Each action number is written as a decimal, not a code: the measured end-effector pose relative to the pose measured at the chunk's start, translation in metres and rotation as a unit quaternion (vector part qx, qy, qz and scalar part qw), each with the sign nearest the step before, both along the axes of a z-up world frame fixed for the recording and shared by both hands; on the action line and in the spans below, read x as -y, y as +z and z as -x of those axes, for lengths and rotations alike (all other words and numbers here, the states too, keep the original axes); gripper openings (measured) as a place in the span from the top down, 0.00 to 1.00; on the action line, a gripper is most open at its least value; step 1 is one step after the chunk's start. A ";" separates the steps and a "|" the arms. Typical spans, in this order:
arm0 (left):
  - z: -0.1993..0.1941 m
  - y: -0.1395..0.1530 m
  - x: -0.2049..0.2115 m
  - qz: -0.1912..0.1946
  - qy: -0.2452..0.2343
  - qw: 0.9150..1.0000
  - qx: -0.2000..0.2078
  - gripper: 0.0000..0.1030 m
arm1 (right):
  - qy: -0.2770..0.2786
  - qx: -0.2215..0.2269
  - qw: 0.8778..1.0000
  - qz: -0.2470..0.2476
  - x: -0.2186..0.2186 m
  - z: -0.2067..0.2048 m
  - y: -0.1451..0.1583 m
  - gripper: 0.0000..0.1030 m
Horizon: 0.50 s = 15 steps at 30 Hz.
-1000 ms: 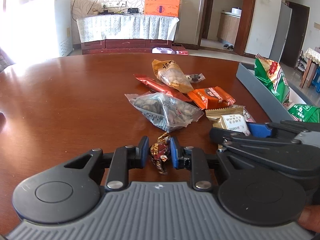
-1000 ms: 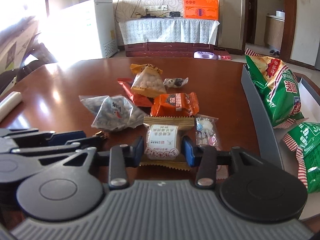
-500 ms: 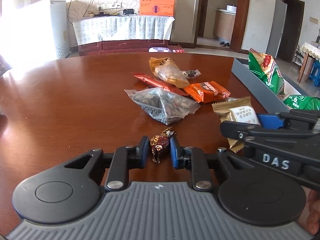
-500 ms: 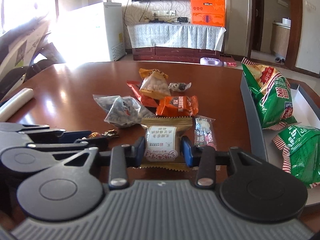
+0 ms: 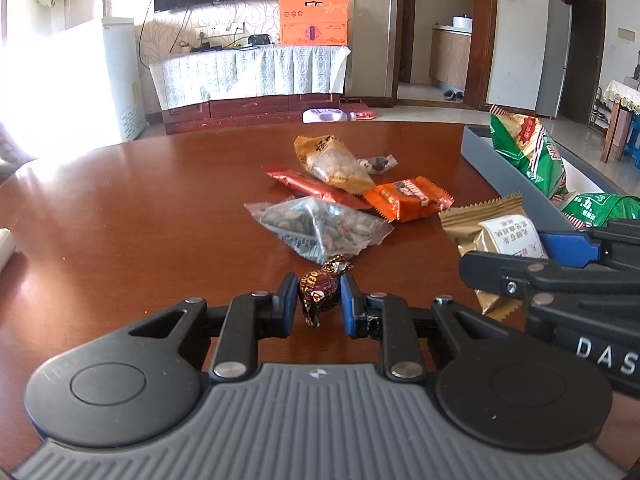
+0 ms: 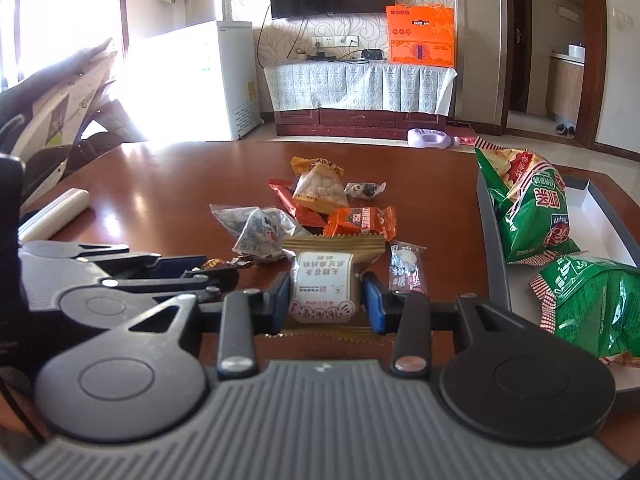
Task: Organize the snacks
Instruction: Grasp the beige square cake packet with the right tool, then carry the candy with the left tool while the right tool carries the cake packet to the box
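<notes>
Holding one snack each, both grippers hang just over the brown table (image 5: 120, 216). The left gripper (image 5: 319, 300) pinches a small chocolate candy (image 5: 320, 290) in a shiny brown wrapper, its blue pads tight on both sides. The right gripper (image 6: 325, 300) squeezes a gold pastry pack (image 6: 323, 286) by its fat white-label middle, likely because the flat crimped ends would slip. Both snacks look lifted, probably so they can go into the gray box (image 6: 494, 248) on the right, where two green chip bags (image 6: 532, 208) already lie.

More snacks wait on the table: a clear bag of seeds (image 5: 320, 228), an orange pack (image 5: 410, 196), a yellow nut bag (image 5: 332, 162), a red stick pack (image 5: 300, 182) and a small pink pack (image 6: 406, 270).

The gold pack's bottom edge hides behind the gripper. The box runs off the picture's side. The tiny words on the packs are too small to read.
</notes>
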<state>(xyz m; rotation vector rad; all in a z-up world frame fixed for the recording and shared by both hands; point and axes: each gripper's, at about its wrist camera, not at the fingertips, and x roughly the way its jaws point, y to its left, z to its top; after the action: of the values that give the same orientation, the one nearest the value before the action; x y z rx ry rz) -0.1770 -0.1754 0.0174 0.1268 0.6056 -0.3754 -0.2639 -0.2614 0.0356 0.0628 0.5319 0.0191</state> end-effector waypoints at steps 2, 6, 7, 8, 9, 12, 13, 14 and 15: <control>0.000 0.002 0.002 -0.001 0.001 1.000 0.001 0.74 | 0.002 0.001 1.000 0.001 0.000 0.001 0.001 0.59; 0.000 0.007 0.004 -0.002 0.005 1.000 0.002 0.74 | 0.006 0.012 1.000 -0.001 0.004 0.006 0.008 0.59; 0.000 0.009 0.005 -0.003 0.005 1.000 0.003 0.74 | 0.008 0.014 1.000 0.000 0.004 0.008 0.010 0.59; 0.000 0.010 0.007 -0.005 0.005 1.000 0.004 0.74 | 0.010 0.016 1.000 0.001 0.005 0.009 0.012 0.59; 0.000 0.011 0.008 -0.007 0.005 1.000 0.007 0.74 | 0.010 0.018 1.000 0.001 0.006 0.010 0.014 0.59; 0.000 0.014 0.011 -0.004 0.005 1.000 0.007 0.74 | 0.011 0.021 1.000 -0.002 0.011 0.014 0.018 0.59; 0.001 0.015 0.012 -0.003 0.005 1.000 0.008 0.74 | 0.012 0.022 1.000 -0.002 0.012 0.015 0.019 0.59; 0.002 0.016 0.013 -0.003 0.005 1.000 0.008 0.74 | 0.013 0.025 1.000 -0.001 0.013 0.017 0.021 0.59; 0.003 0.017 0.014 -0.004 0.005 1.000 0.008 0.74 | 0.014 0.026 1.000 0.000 0.014 0.018 0.022 0.59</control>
<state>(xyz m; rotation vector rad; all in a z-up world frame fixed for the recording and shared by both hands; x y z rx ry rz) -0.1796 -0.1898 0.0340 0.1336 0.5911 -0.3626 -0.2818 -0.2752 0.0576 0.0539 0.4805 0.0481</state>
